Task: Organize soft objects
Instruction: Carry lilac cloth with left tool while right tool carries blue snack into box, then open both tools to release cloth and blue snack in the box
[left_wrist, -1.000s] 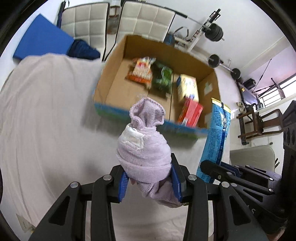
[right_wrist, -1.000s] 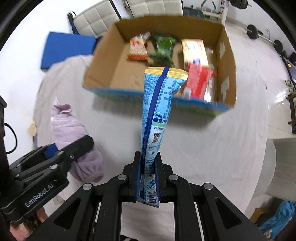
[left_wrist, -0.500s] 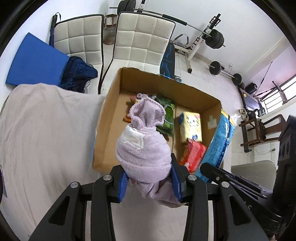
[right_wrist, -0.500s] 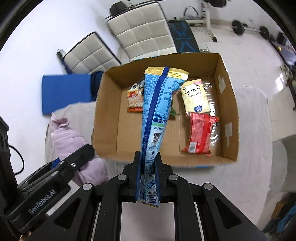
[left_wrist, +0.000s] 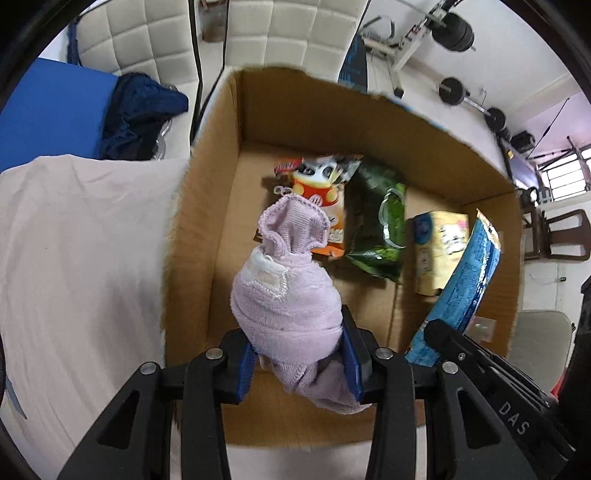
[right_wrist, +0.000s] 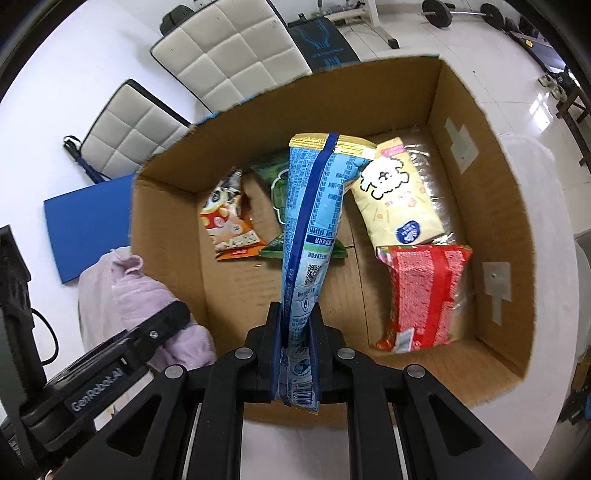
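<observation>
Left claw (left_wrist: 297, 363) pinching lilac cloth bundle (left_wrist: 286, 295), right claw (right_wrist: 295, 347) pinching blue packet (right_wrist: 314, 221); both point down over open cardboard box (right_wrist: 513, 206), bare floor directly beneath bundle.

left gripper (left_wrist: 298, 360): pointing steeply down, fingers clamped | right gripper (right_wrist: 295, 334): pointing steeply down, fingers clamped

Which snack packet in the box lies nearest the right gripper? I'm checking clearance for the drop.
The red packet, lying at the box's near right. The yellow, green and orange packets lie farther back.
</observation>
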